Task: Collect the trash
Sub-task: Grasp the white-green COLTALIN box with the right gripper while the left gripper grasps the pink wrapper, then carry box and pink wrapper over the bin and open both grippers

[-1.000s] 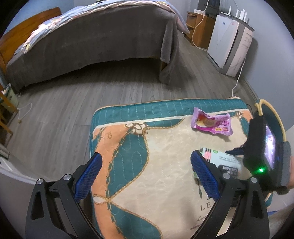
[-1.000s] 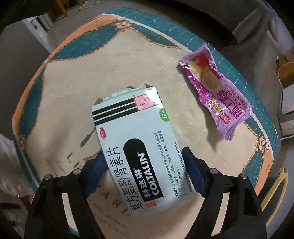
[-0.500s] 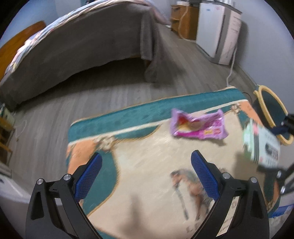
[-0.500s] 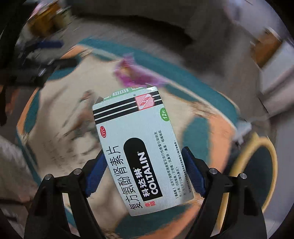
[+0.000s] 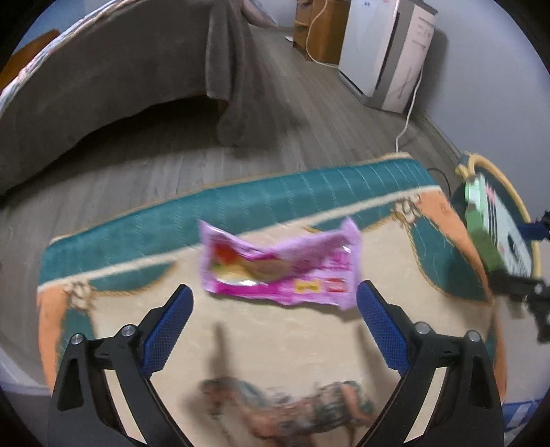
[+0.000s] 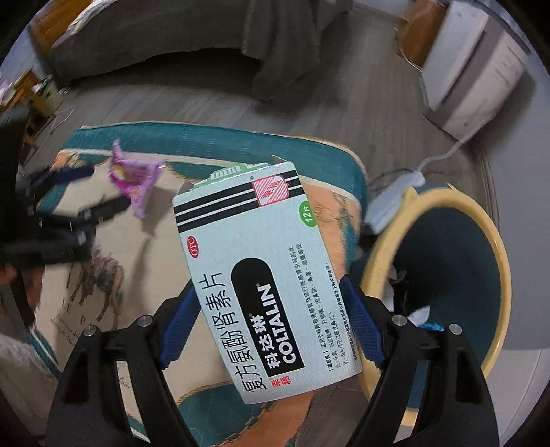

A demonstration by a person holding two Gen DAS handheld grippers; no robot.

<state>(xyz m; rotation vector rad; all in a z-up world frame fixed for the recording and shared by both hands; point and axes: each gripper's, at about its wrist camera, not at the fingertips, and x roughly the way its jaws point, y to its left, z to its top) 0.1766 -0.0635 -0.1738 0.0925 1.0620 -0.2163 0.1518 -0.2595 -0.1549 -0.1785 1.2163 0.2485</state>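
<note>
A pink snack wrapper [image 5: 280, 270] lies on the patterned mat [image 5: 240, 344], just ahead of my left gripper [image 5: 275, 318], whose blue pads stand wide apart with nothing between them. My right gripper [image 6: 268, 319] is shut on a pale medicine box [image 6: 261, 275] printed COLTALIN, held above the mat's right edge beside a round yellow-rimmed bin [image 6: 488, 227]. In the left wrist view the medicine box [image 5: 488, 223] and the bin [image 5: 508, 192] show at the far right. The wrapper [image 6: 134, 178] and the left gripper [image 6: 89, 192] appear at the left of the right wrist view.
A bed under a grey cover [image 5: 120, 79] stands across the wooden floor [image 5: 172, 165]. A white appliance [image 5: 388, 51] and a wooden cabinet [image 5: 323, 27] stand by the wall. A white power strip [image 6: 395, 192] with its cable lies next to the bin.
The right gripper carried the medicine box from over the mat's middle to its right edge beside the bin. The left gripper moved right and lower, bringing the pink wrapper just ahead of its pads.
</note>
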